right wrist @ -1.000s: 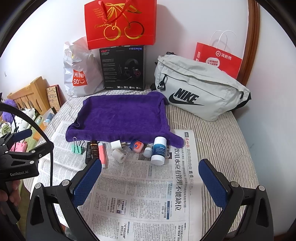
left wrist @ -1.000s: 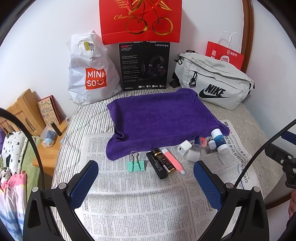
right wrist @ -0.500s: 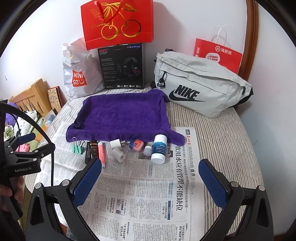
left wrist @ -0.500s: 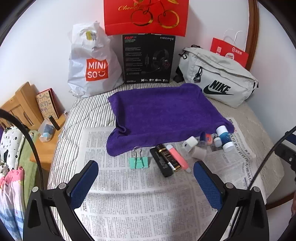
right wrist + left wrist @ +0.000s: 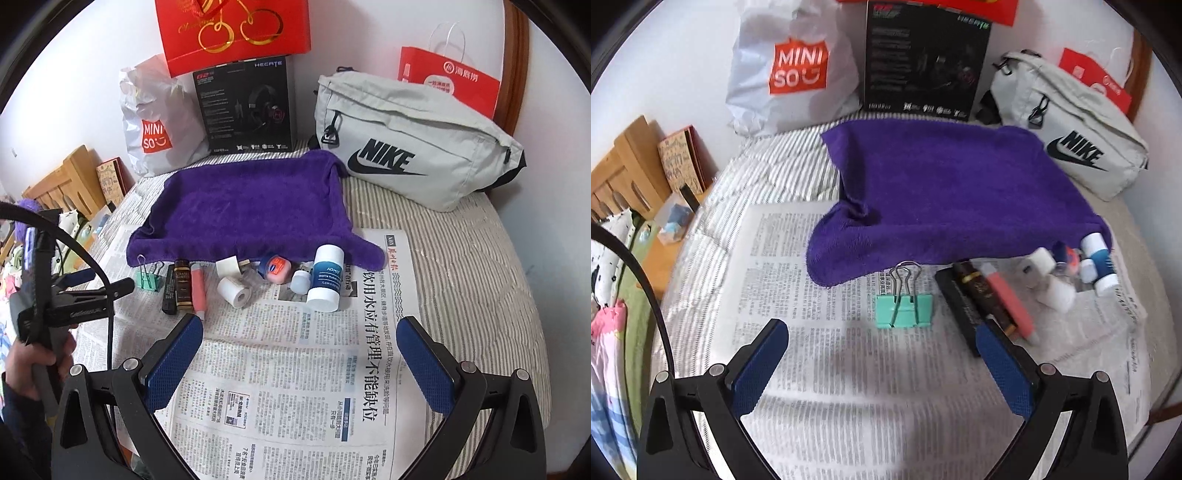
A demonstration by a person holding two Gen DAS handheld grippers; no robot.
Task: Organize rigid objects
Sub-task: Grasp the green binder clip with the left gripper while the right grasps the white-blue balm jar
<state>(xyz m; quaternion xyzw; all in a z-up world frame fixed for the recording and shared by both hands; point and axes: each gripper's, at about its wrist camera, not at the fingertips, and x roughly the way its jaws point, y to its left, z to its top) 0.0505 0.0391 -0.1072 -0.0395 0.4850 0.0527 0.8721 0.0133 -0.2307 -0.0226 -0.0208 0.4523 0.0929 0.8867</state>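
the left gripper (image 5: 881,341), wide open and empty, has moved close to the green binder clip (image 5: 904,309), likely to grab it first.

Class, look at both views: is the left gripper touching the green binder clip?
Apart. In the left wrist view the left gripper is open, and bare newspaper shows between its fingertips and the green binder clip.
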